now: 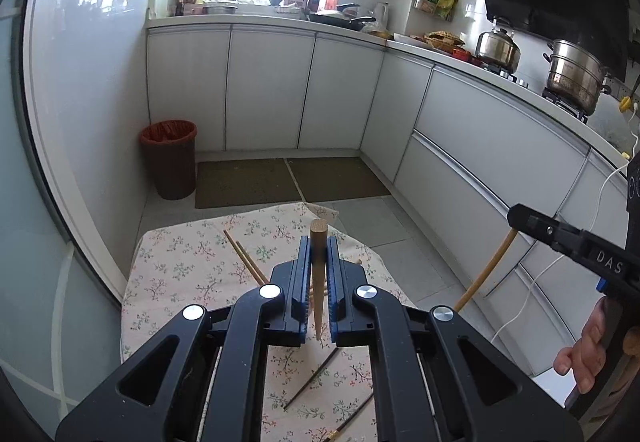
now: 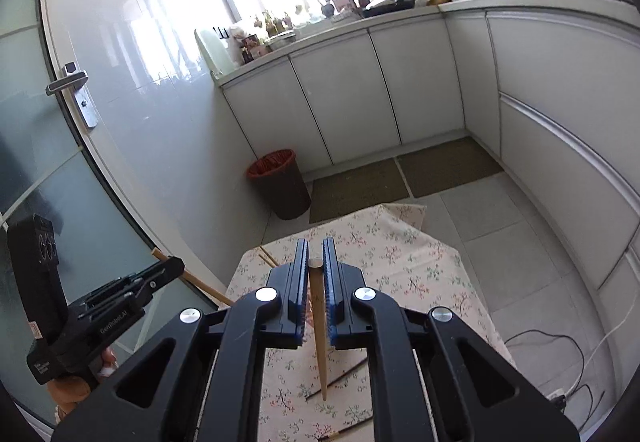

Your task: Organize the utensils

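Two grippers hang over the table [image 1: 168,282], left gripper [image 1: 319,274] and right gripper [image 2: 316,274] each clamped on one chopstick [image 1: 319,262]. Loose chopsticks [image 1: 246,258] lie at 10 and 6 o'clock. Best pair both sticks tips aligned before setting down.

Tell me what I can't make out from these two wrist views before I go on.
- Left wrist view: the left gripper covers the cloth beneath it, hiding part of the pale chopsticks.
- Both views: the dark chopsticks are partly hidden by the gripper bodies.
- Right wrist view: the right gripper hides the middle of its held chopstick.
- No utensil holder is visible.
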`<state>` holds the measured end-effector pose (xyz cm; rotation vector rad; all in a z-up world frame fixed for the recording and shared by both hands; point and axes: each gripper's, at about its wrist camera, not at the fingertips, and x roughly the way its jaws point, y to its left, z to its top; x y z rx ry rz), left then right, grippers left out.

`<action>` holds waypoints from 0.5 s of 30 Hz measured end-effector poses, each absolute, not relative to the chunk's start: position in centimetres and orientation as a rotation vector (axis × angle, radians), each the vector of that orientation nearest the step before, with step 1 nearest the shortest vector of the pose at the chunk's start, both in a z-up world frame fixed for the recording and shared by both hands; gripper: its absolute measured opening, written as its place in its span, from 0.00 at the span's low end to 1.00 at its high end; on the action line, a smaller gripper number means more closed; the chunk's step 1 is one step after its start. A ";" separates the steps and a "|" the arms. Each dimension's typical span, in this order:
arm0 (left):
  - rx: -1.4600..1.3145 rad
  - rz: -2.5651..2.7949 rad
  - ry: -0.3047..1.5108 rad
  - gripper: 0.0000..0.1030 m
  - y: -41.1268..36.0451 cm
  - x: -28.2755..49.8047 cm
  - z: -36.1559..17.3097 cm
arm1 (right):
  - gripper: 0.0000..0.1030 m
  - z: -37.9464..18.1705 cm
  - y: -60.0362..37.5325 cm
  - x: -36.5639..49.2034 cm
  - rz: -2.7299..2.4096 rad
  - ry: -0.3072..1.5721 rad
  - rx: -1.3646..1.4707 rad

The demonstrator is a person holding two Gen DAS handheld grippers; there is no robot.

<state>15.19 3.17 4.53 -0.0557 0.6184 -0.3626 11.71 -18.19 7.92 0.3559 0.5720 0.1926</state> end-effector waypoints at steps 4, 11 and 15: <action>-0.075 -0.343 0.587 0.06 4.1 16.2 5.5 | 0.08 9.6 -17.2 14.9 0.201 0.531 0.348; -0.088 -0.306 0.571 0.06 5.5 18.6 5.8 | 0.08 6.7 -15.0 21.8 0.170 0.532 0.334; -0.099 -0.293 0.592 0.07 5.8 20.0 4.6 | 0.08 3.0 -13.9 25.3 0.173 0.561 0.355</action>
